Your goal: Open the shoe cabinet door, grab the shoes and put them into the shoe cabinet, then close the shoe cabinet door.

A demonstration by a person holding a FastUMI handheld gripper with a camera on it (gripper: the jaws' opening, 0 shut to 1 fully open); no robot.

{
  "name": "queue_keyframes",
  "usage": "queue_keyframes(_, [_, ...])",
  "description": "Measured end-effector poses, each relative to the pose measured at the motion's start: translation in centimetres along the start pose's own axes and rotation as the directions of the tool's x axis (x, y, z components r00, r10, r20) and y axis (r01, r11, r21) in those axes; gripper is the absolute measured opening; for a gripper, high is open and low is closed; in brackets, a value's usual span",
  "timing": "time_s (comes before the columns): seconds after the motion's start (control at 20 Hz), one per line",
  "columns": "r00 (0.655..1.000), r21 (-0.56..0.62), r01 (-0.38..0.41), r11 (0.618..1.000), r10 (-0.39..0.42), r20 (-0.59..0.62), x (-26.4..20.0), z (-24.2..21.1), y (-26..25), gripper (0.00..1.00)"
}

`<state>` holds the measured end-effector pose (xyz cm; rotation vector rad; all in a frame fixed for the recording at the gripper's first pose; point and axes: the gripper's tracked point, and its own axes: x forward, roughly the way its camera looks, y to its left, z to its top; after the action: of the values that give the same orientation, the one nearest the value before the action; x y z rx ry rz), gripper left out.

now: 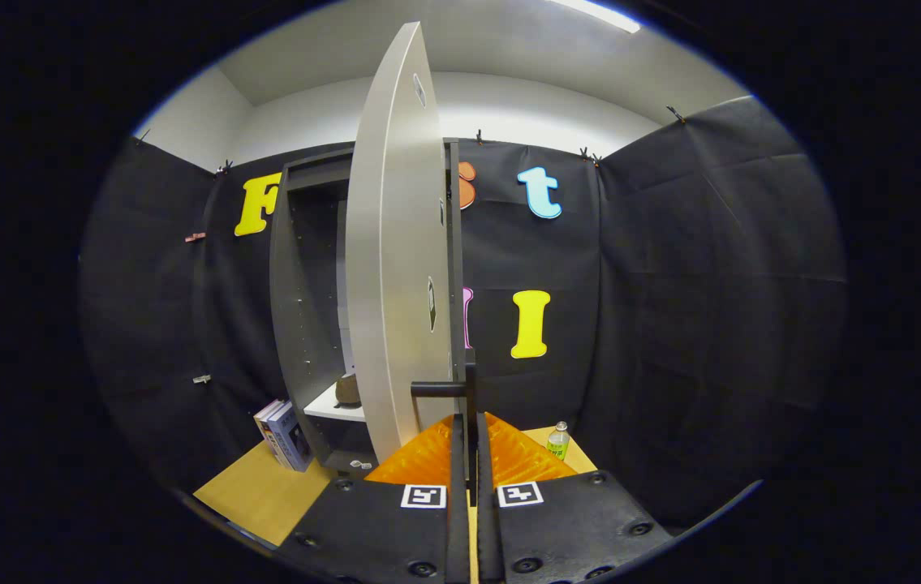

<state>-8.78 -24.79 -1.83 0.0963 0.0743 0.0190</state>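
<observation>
My gripper (470, 426) is closed tight on the dark handle (448, 389) of the shoe cabinet door (395, 268). Both of my fingers (509, 454) press on the thin upright part of the handle, and only a tiny slit is left between them. A short bar of the handle sticks out to the left, right to the door.

The door is tall and pale. It stands just ahead of my fingers and is swung partly open, so I see its thin edge and its inner face. Two small round holes sit near that edge, one up high and one lower down.

Behind the door is the shoe cabinet (306, 268). It is dark grey and stands on the wooden desk (265, 491). Inside, low down, there is a white shelf (334, 405), and a brown shoe (348, 391) sits on it. The door hides part of the shoe. The shelves above look dark, and I cannot tell what is on them.

A box (286, 434) leans beside the cabinet's left foot. Something small and shiny (360, 465) lies on the desk near the bottom of the door; I cannot tell what it is. A little bottle with a green label (558, 440) stands on the desk to the right, beyond my fingers.
</observation>
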Motion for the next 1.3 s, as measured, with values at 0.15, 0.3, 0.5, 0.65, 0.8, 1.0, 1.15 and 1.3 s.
queue_keyframes(0.15, [1.000, 0.017, 0.022, 1.000, -0.022, 0.006, -0.2, 0.3, -2.8, 0.08])
queue_keyframes(0.3, [1.000, 0.013, -0.006, 1.000, 0.006, 0.006, -0.3, 0.1, -2.3, 0.08])
queue_keyframes(0.5, [0.998, -0.018, 0.056, 0.998, -0.056, 0.014, -1.1, 0.2, -3.1, 0.09])
queue_keyframes(0.65, [0.996, -0.011, 0.086, 0.996, -0.085, 0.035, -2.8, 1.3, -3.2, 0.15])
queue_keyframes(0.8, [0.995, -0.011, 0.082, 0.997, -0.081, 0.058, -5.2, 2.8, -2.6, 0.32])
queue_keyframes(1.0, [0.999, 0.039, -0.001, 0.999, -0.001, 0.049, -8.4, 2.7, 1.2, 0.53])
queue_keyframes(1.15, [0.996, 0.015, -0.087, 0.996, 0.087, 0.019, -8.7, 1.0, 5.2, 0.75])
queue_keyframes(1.3, [0.982, 0.041, -0.179, 0.983, 0.181, -0.054, -8.1, -2.5, 10.5, 0.99])
